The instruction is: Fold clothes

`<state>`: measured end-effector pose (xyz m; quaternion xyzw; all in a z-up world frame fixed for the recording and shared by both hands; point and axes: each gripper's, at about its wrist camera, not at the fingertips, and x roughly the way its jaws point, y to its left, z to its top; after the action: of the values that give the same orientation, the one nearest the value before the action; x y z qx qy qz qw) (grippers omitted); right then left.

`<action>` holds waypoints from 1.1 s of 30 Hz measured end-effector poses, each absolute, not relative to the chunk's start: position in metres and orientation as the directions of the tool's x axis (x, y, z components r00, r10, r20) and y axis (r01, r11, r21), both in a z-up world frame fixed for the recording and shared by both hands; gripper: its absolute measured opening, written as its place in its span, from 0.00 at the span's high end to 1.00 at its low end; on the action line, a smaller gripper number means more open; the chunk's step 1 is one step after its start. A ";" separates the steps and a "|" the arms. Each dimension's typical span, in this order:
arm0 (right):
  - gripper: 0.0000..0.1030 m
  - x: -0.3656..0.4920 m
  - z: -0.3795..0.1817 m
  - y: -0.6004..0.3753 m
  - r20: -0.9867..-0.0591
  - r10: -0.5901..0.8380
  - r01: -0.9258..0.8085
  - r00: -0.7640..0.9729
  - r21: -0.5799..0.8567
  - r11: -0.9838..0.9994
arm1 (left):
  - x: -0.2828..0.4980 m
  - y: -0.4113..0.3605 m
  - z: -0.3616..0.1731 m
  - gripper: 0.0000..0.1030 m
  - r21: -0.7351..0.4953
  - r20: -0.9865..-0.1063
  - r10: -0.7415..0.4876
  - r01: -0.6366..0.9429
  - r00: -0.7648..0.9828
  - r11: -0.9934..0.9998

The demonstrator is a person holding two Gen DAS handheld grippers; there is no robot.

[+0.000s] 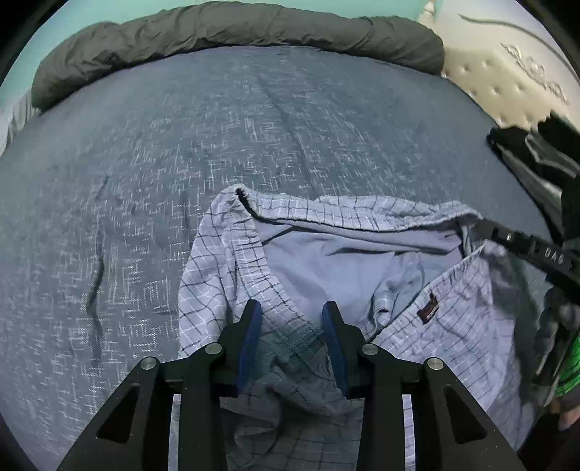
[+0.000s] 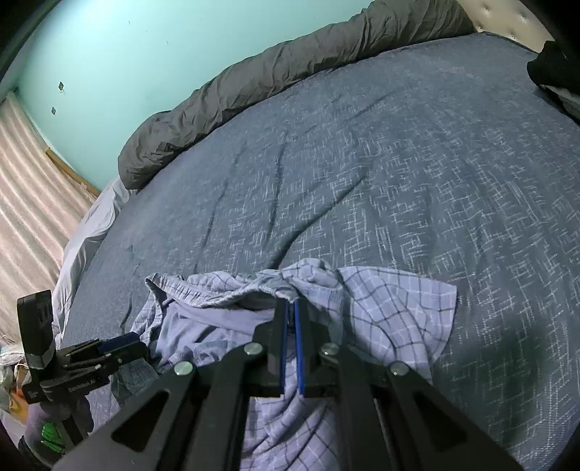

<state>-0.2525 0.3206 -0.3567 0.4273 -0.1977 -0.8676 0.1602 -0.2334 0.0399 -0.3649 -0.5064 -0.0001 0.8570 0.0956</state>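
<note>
right wrist view: the right gripper [image 2: 290,308] clamps the pale blue checked cotton shorts [image 2: 391,311] waistband near the bed's [image 2: 398,163] front edge; the left gripper [image 1: 291,311], fingers apart, should grasp the opposite waistband evenly.

A home bedroom: a bed under a blue patterned bedspread [image 2: 398,174], a rolled grey duvet [image 1: 232,32] (along its far edge), a tufted cream headboard [image 1: 507,83], turquoise wall [image 2: 127,54].
</note>
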 end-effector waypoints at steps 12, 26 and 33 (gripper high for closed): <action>0.97 -0.252 -0.354 0.325 -0.666 -0.453 0.111 -0.593 0.490 -0.865 | -0.232 0.011 -0.345 1.00 -0.165 -0.832 0.190 -0.094 -0.521 -0.982; 0.97 -0.253 -0.357 0.323 -0.666 -0.458 0.108 -0.589 0.496 -0.861 | -0.249 0.034 -0.381 0.59 -0.054 -0.869 0.096 -0.100 -0.485 -0.994; 0.97 -0.253 -0.356 0.324 -0.664 -0.460 0.109 -0.589 0.499 -0.860 | -0.248 0.029 -0.381 0.73 -0.056 -0.868 0.096 -0.096 -0.488 -0.994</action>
<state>-0.2531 0.3242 -0.3563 0.4224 -0.2080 -0.8668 0.1641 -0.2476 0.0288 -0.3811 -0.5029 -0.0002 0.8625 0.0557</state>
